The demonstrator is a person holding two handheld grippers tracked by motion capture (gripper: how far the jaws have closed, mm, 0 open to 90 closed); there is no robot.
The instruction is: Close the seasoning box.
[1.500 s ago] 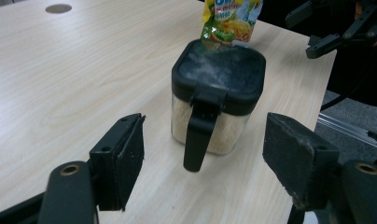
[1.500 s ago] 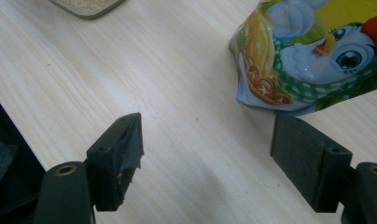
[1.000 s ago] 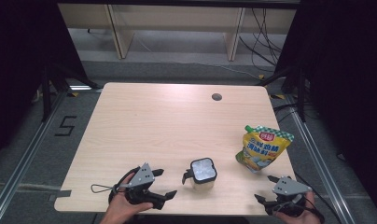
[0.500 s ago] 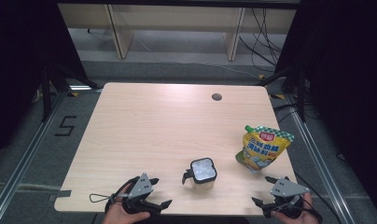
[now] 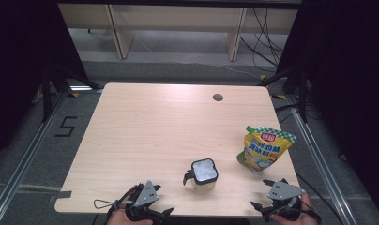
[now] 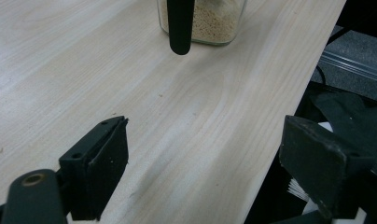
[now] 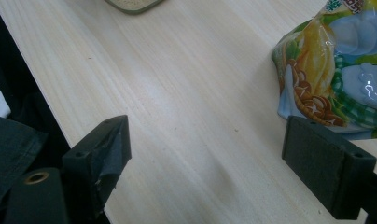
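A square glass jar (image 5: 204, 174) with a black rim and a side handle stands near the table's front edge. The left gripper view shows pale granules in the jar (image 6: 205, 23) and its black handle (image 6: 179, 25). To its right a yellow printed pouch (image 5: 263, 149) stands upright. My left gripper (image 5: 162, 200) rests at the front edge, left of the jar, open and empty (image 6: 205, 130). My right gripper (image 5: 261, 193) sits at the front right, just short of the pouch (image 7: 336, 65). Its jaws (image 7: 206, 126) have just been opening a little wider, with nothing between them.
The light wooden table (image 5: 145, 126) has a dark round cable hole (image 5: 218, 97) at the back. Beyond the far edge are desk legs and cables on the floor. Metal rails run along both sides. A floor mark (image 5: 65, 126) lies at the left.
My left gripper has drawn back toward the near edge and sunk a little. The right gripper, the jar and the pouch have stayed where they were.
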